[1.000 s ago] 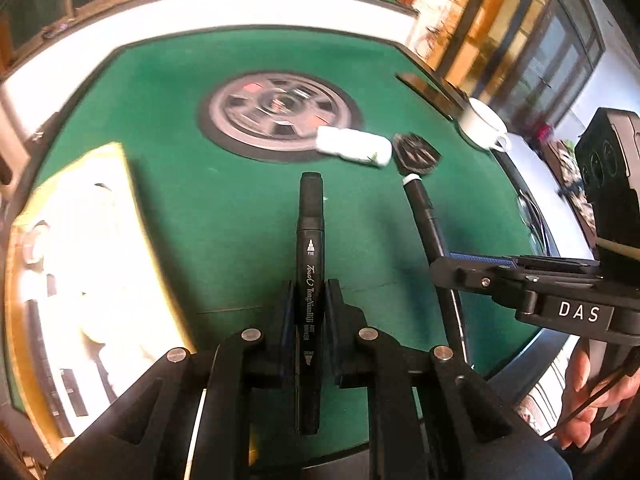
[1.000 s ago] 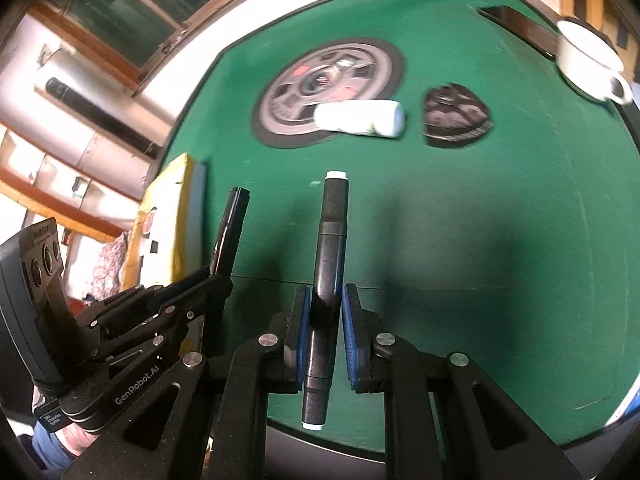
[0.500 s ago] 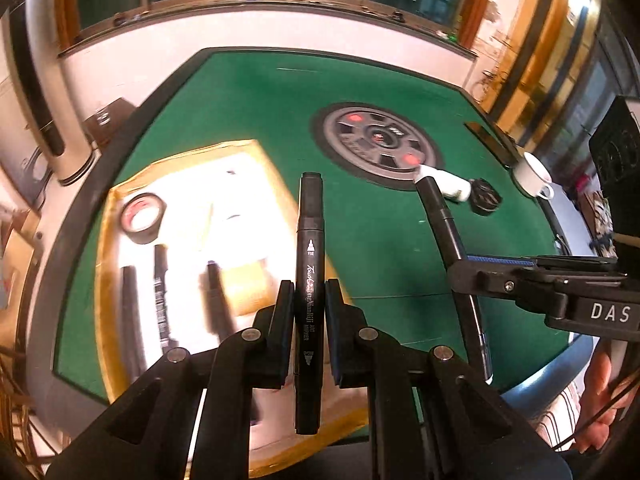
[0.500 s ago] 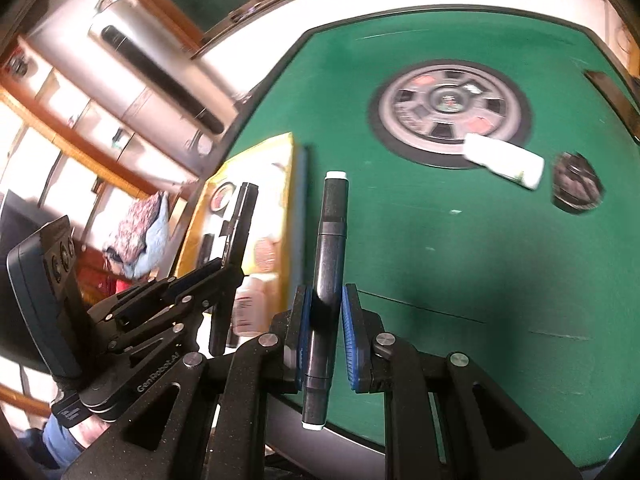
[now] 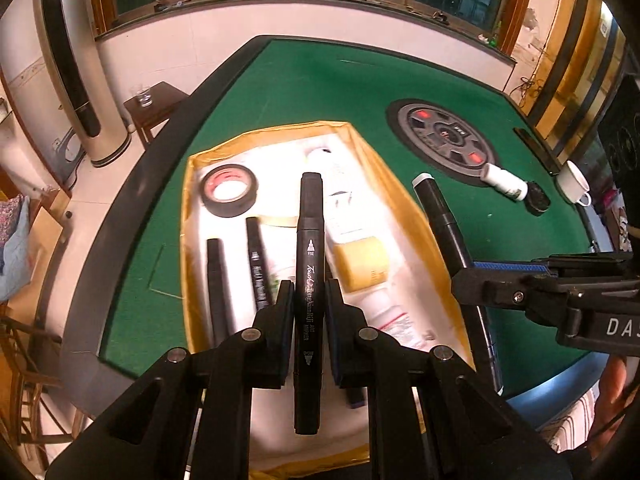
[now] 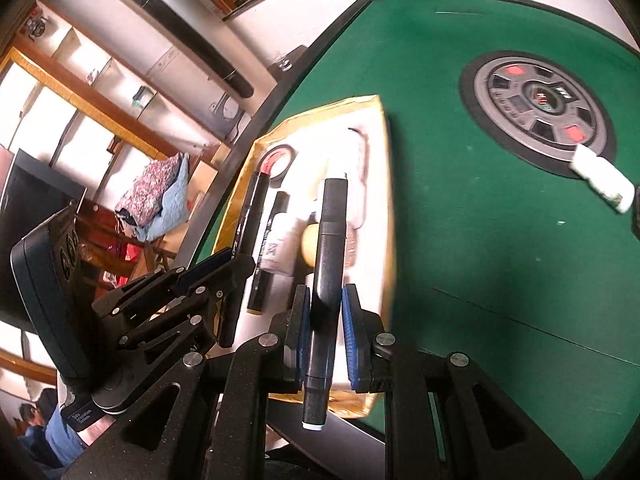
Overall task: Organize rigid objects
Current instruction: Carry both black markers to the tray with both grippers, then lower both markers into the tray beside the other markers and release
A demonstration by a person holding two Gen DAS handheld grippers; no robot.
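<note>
My left gripper (image 5: 307, 296) is shut on a black art marker (image 5: 309, 240) and holds it over the yellow-rimmed white tray (image 5: 188, 184). My right gripper (image 6: 323, 304) is shut on a black marker with white end caps (image 6: 329, 240), held over the tray's right part (image 6: 390, 184). That marker also shows in the left wrist view (image 5: 444, 220). The left gripper shows in the right wrist view (image 6: 232, 264). In the tray lie two black markers (image 5: 216, 280), a tape roll (image 5: 229, 189), a yellow block (image 5: 362, 262) and a white bottle (image 5: 386, 312).
On the green table top (image 5: 320, 80) sit a round grey dial (image 5: 442, 136), a white bottle lying down (image 5: 505, 180), a dark round object (image 5: 538, 200) and a white cup (image 5: 574, 182). The table's black rim (image 5: 120, 216) runs to the left.
Both grippers have swung left from the middle of the table to over the tray, each still holding its marker.
</note>
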